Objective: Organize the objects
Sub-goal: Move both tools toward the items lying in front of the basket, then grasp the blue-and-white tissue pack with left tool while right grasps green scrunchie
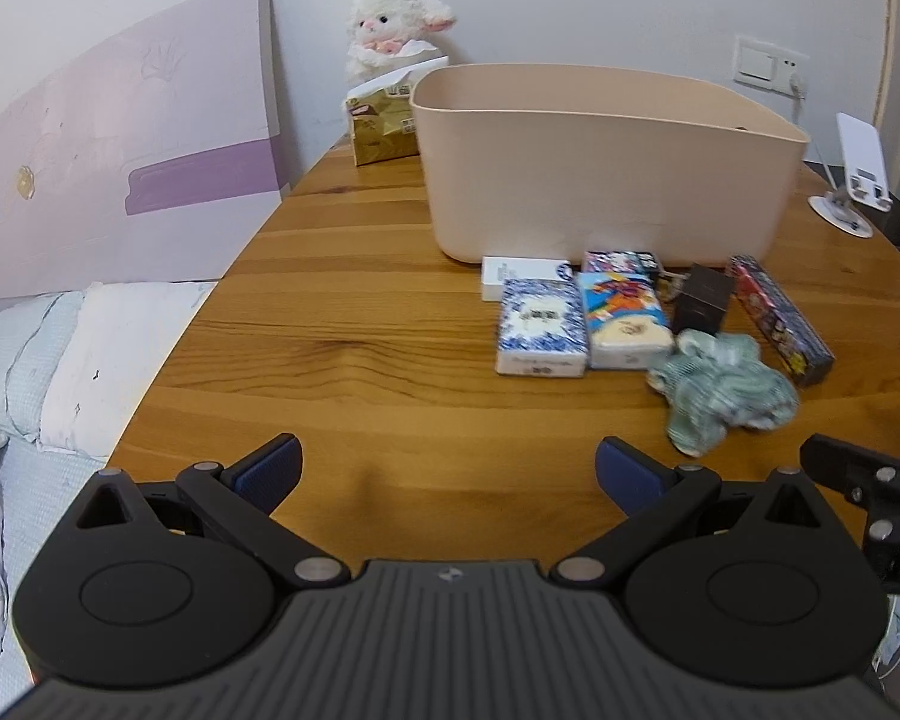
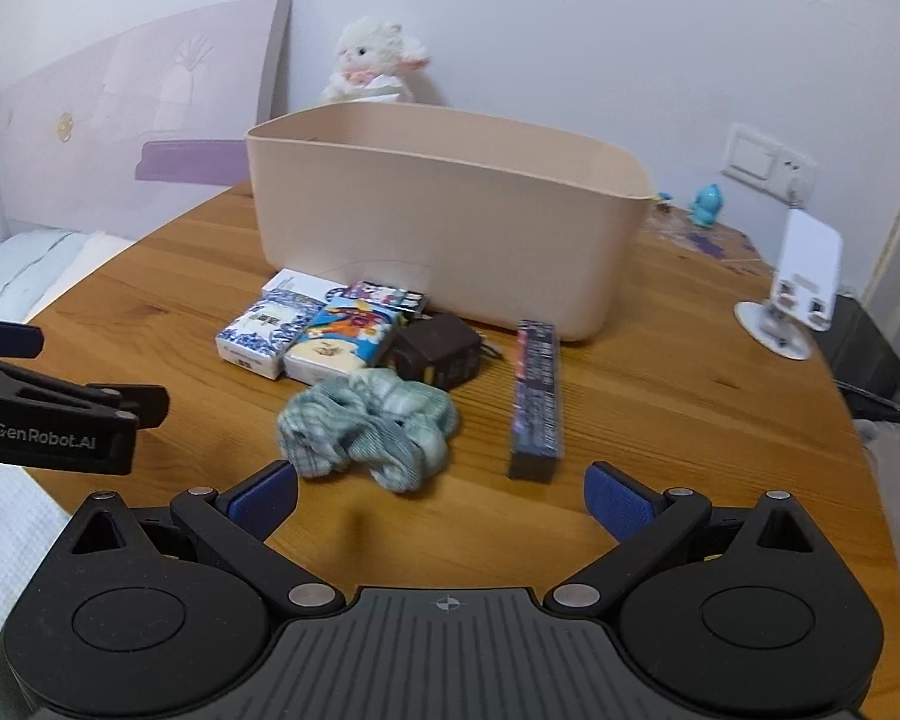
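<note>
**Clutter waits before the bin**

Tongs on the left [image 1: 447, 471] hang spread and empty over bare bench [image 1: 342, 312]; right tongs [image 2: 441, 495] likewise spread, holding nothing, just short of the crumpled green cloth [image 2: 369, 423]. Left to right before the beige bin [image 2: 444, 228] lie a blue-patterned pack [image 2: 264, 333], a cartoon pack [image 2: 345, 342], a dark box [image 2: 438, 351] and a long box [image 2: 534, 393]. Probably the cloth goes first: pinch its bunched middle, lift clear, drop over the rim. Neighbours crowd close behind it. A plush lamb [image 1: 390, 30] and phone stand [image 2: 798, 288] sit well apart.
</note>
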Demonstrator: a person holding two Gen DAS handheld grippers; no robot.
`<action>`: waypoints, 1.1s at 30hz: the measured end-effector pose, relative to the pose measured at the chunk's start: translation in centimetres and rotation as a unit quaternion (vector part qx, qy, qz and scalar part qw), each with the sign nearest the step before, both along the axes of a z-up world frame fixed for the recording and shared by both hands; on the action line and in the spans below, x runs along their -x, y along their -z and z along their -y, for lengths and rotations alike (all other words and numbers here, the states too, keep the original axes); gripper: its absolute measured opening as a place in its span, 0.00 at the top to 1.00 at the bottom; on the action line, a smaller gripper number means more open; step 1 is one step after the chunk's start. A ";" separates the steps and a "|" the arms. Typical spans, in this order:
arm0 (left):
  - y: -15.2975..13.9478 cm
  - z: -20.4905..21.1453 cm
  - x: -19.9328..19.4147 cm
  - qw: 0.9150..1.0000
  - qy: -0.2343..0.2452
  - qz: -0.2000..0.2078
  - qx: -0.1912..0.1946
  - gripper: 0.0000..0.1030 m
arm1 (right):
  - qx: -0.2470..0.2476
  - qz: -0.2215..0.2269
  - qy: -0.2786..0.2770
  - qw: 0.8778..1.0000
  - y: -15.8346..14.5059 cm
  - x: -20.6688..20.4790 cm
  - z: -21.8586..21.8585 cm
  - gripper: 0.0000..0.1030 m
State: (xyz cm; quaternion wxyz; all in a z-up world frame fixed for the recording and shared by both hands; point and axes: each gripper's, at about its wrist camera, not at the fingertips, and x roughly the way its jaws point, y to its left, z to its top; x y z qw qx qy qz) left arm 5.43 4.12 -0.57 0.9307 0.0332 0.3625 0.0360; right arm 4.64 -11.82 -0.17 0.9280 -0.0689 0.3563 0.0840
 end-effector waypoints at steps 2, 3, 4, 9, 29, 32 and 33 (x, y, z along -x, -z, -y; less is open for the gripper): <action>0.2 -0.3 -0.8 1.000 -0.001 -0.002 -0.003 0.00 | -0.006 -0.010 -0.004 1.000 0.5 -1.1 -0.5 0.00; 0.3 -0.4 -1.2 1.000 -0.001 -0.003 -0.005 0.00 | -0.006 -0.013 -0.005 1.000 0.7 -1.4 -0.7 0.00; 0.4 -0.5 -1.7 1.000 -0.001 -0.005 -0.008 0.00 | -0.006 -0.014 -0.007 1.000 0.9 -1.8 -1.0 0.00; 1.0 -0.6 -3.7 1.000 0.002 -0.008 -0.008 0.00 | -0.019 -0.036 -0.010 0.999 1.9 -3.5 -1.1 0.00; 3.2 0.8 -8.9 0.997 0.078 -0.019 0.009 0.00 | -0.052 -0.050 -0.004 0.997 4.0 -5.3 -0.4 0.00; 3.2 1.0 -9.0 0.997 0.072 -0.015 0.002 0.00 | -0.050 -0.048 -0.003 0.998 4.0 -5.3 -0.4 0.00; 3.3 1.0 -9.2 0.998 0.066 -0.013 -0.002 0.00 | -0.049 -0.048 -0.002 0.998 4.0 -5.3 -0.4 0.00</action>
